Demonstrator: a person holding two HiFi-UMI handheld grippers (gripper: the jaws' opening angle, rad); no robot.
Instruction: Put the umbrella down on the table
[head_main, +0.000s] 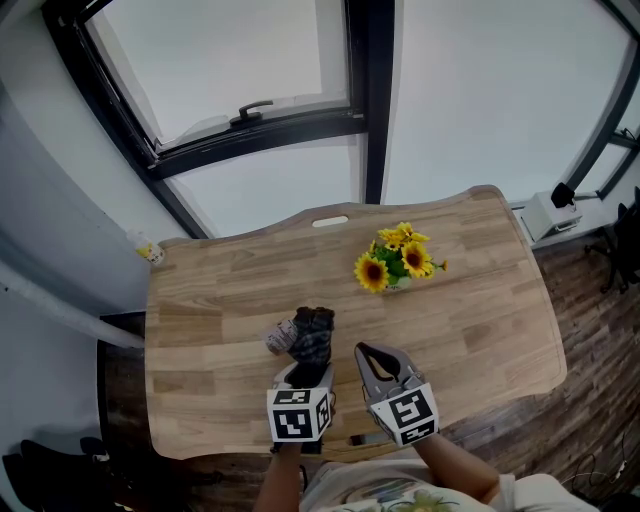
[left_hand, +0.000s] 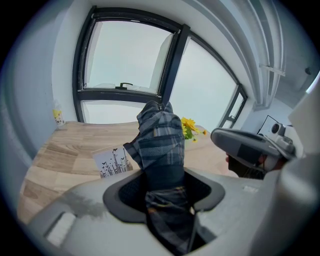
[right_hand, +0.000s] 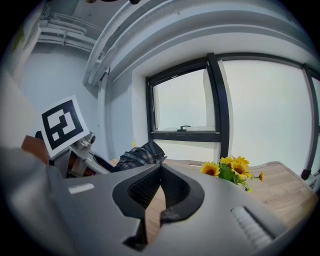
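Note:
A folded umbrella in a dark plaid sleeve is held by my left gripper, which is shut on its lower end. It points away from me over the near part of the wooden table. In the left gripper view the umbrella rises from between the jaws, with a white printed tag hanging at its left. Whether the umbrella touches the table I cannot tell. My right gripper hovers just to the right, shut and holding nothing. From its own view the umbrella shows at left.
A small vase of sunflowers stands on the table, further off and to the right of the umbrella. A small yellow-labelled bottle sits at the far left corner. Behind the table is a black-framed window. The table's near edge lies just below the grippers.

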